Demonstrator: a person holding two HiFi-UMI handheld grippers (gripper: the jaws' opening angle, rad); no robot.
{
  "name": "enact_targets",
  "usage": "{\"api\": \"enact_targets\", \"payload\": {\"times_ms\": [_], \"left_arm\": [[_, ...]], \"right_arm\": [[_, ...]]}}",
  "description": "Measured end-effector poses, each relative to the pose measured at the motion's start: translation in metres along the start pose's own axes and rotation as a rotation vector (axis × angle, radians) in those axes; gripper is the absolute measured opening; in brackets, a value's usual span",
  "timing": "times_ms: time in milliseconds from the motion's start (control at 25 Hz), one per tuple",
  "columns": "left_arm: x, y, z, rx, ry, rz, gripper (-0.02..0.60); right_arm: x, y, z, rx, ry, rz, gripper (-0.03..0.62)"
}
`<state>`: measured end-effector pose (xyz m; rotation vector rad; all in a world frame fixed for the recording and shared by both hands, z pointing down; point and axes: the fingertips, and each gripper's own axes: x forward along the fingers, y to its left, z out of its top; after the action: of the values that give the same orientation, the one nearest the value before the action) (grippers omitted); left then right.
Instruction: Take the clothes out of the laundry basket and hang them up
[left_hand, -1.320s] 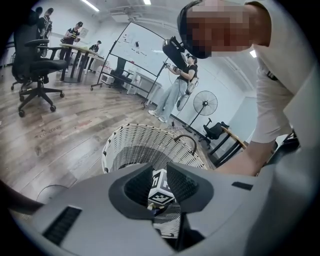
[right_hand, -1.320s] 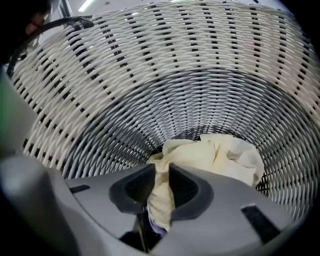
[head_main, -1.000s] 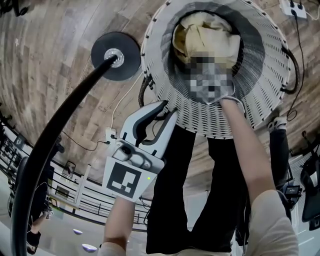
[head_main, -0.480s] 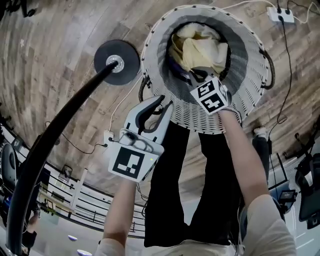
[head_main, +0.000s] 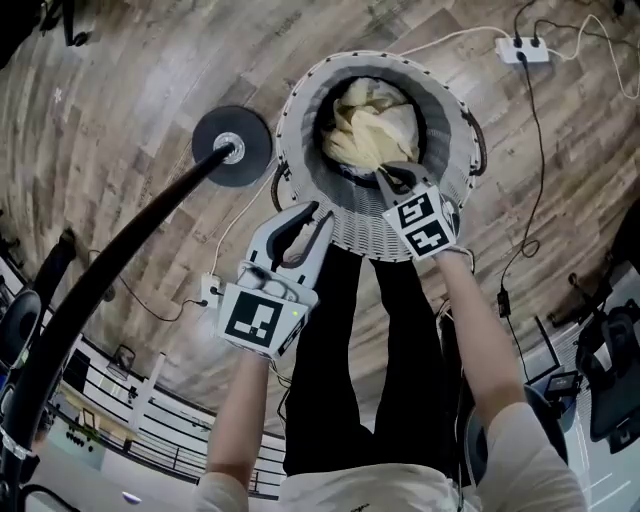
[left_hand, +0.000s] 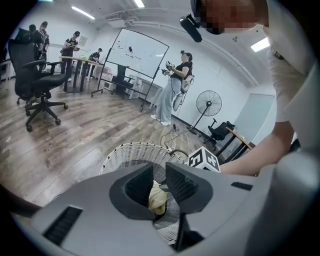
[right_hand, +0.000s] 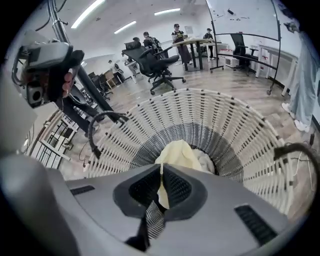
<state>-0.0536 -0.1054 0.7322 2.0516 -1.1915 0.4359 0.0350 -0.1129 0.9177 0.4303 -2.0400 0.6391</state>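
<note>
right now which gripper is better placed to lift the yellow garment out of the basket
Right. The right gripper is shut on the yellow garment over the basket; the left gripper is open, empty, beside the rim.

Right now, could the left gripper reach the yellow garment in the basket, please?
Probably yes: the left gripper is open and empty by the open-topped basket; only the right gripper, shut on the garment, crowds it.

The round woven laundry basket (head_main: 452, 110) is white with a dark grey ring inside. The crumpled cloth (head_main: 372, 125) is pale yellow, maybe with a white bit. The wood plank floor (head_main: 120, 90) is streaky brown.
</note>
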Motion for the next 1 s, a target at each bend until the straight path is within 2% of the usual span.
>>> {"api": "enact_targets", "payload": {"times_ms": [360,640,1000], "left_arm": [[-0.029,-0.043,0.041,0.015,-0.038,0.006,0.082],[-0.055,-0.082,0.070,0.038,-0.078,0.025,0.083],[-0.107,-0.117,0.102,0.035,-0.138,0.110,0.083]], "right_arm": [[-0.092,0.023,0.023,-0.002,-0.059,-0.012,0.020],[-0.151,0.030,0.024,-0.014,-0.083,-0.027,0.020],[-0.239,0.044,0.056,-0.098,-0.156,-0.022,0.018]]}}
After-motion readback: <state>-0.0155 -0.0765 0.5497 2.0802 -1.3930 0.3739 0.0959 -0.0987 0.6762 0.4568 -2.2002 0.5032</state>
